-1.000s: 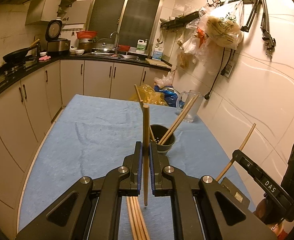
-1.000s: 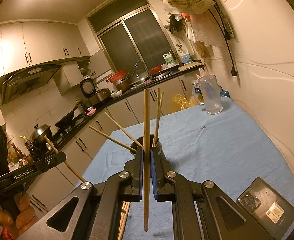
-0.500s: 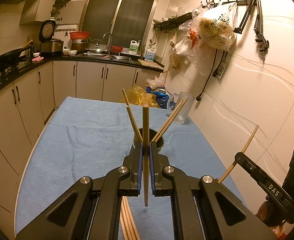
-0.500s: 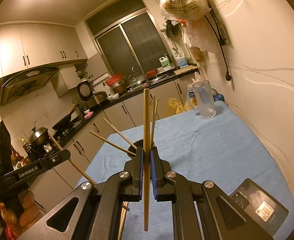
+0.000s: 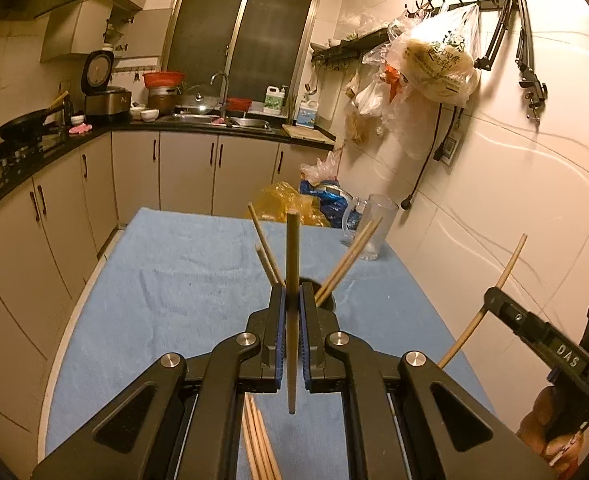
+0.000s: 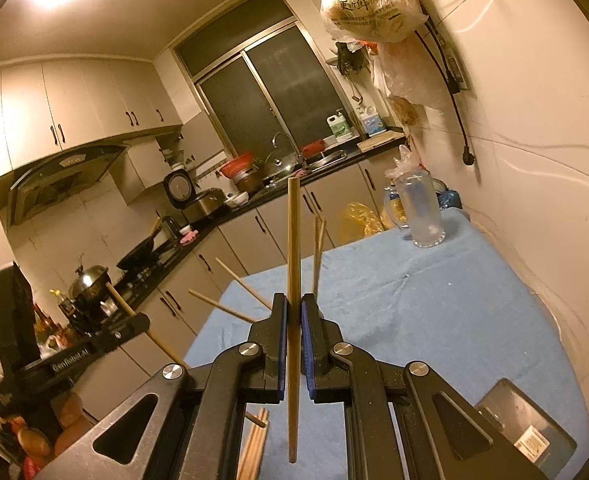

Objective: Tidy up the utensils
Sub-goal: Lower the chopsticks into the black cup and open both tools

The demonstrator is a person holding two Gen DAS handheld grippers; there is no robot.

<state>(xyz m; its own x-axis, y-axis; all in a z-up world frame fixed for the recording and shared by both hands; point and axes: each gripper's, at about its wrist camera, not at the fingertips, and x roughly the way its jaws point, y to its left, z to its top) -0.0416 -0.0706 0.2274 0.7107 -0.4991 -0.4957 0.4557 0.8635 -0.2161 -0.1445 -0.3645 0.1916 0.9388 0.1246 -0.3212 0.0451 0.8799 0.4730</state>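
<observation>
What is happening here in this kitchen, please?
A person is sorting chopsticks on a table covered with a blue cloth. The left hand-held gripper is shut on one upright chopstick, and the right hand-held gripper is shut on another chopstick. Just ahead stands a dark holder with several chopsticks already leaning in it. More loose chopsticks lie on the cloth below the grippers. Neither held chopstick is in the holder yet.

Plain light-blue tablecloth (image 5: 182, 280); pale tan wooden chopsticks (image 5: 292, 300) throughout; black grippers with blue pads (image 5: 280, 332); at one o'clock, a clear colourless pitcher (image 6: 420, 212); at eleven, a yellow bag (image 5: 282, 204) beside a blue one (image 5: 326, 200); beige cabinets (image 5: 186, 176).
</observation>
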